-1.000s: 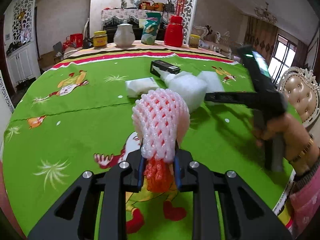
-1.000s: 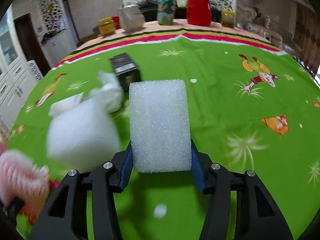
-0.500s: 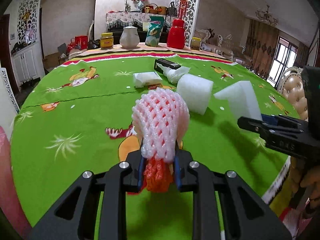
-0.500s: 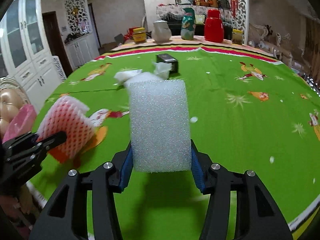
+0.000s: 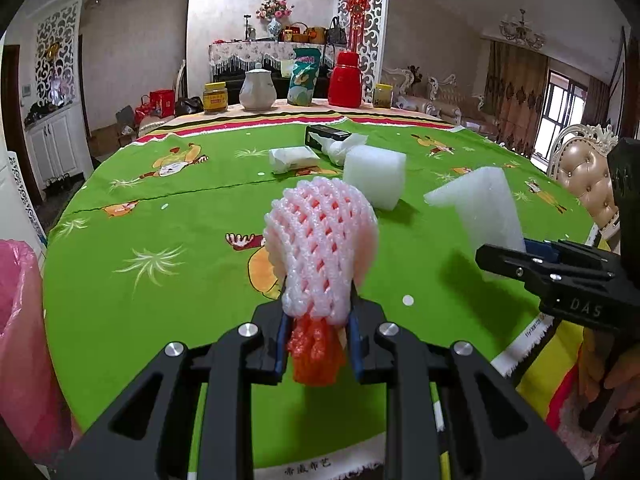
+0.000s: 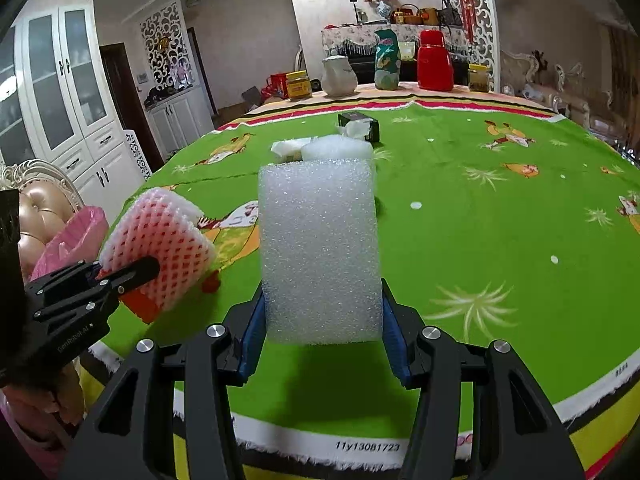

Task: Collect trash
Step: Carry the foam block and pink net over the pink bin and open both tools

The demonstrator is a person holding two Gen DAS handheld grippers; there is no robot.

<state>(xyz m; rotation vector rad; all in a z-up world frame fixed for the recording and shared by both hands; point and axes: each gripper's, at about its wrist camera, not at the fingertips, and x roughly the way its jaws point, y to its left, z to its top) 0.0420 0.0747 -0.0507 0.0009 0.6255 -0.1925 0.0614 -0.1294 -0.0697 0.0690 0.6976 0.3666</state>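
Carry-to-bin step in hand: left hand-held gripper (image 5: 318, 344) clamped on pink foam net (image 5: 320, 248), right hand-held gripper (image 6: 322, 344) clamped on white foam block (image 6: 318, 252), both lifted over bench (image 6: 500, 240). Pink bin bag (image 5: 20, 340) at lower left of frame. Next move judged: swing over bag, then release.

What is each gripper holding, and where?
Left gripper: pink foam fruit net, by its lower end. Right gripper: white foam block, by its lower sides.

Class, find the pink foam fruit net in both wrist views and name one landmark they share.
Left wrist view: the pink foam fruit net is at centre, held in the left tongs.
Right wrist view: it is at lower left.
Shared landmark: the red thermos flask.
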